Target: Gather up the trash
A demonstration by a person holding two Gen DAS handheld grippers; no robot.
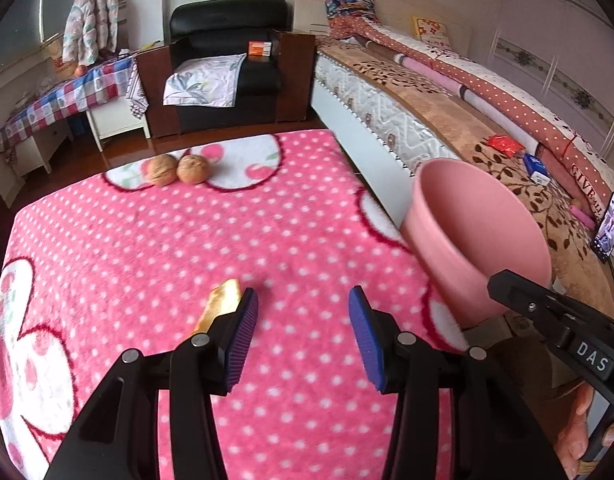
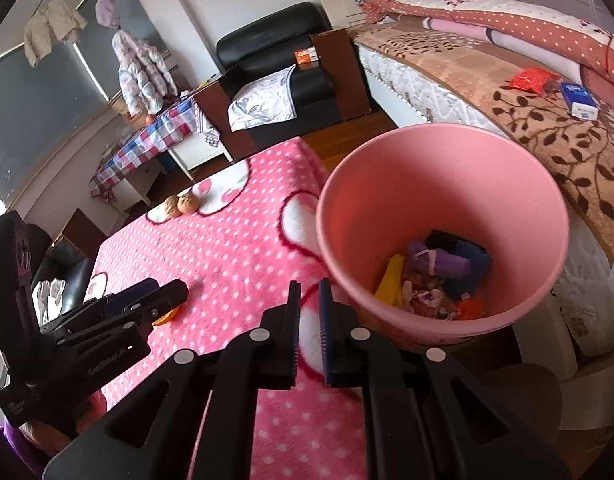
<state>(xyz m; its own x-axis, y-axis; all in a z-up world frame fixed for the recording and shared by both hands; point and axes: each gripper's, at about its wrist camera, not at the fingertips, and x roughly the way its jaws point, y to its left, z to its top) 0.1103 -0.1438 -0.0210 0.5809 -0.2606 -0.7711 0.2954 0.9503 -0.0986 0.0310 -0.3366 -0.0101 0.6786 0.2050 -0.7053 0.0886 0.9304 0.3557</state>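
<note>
White letters "DAS" stand on a small black plate on the right gripper (image 1: 503, 284), seen low at the right edge of the left wrist view. On the bed, a strip of dark red cloth (image 1: 585, 188) carries pale lettering that starts "GIVE"; the rest is too small to read. The print on the left gripper (image 2: 163, 300) body is too blurred to read.

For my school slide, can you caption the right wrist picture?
Shut right gripper beside a round pink plastic bin holding trash.
</note>
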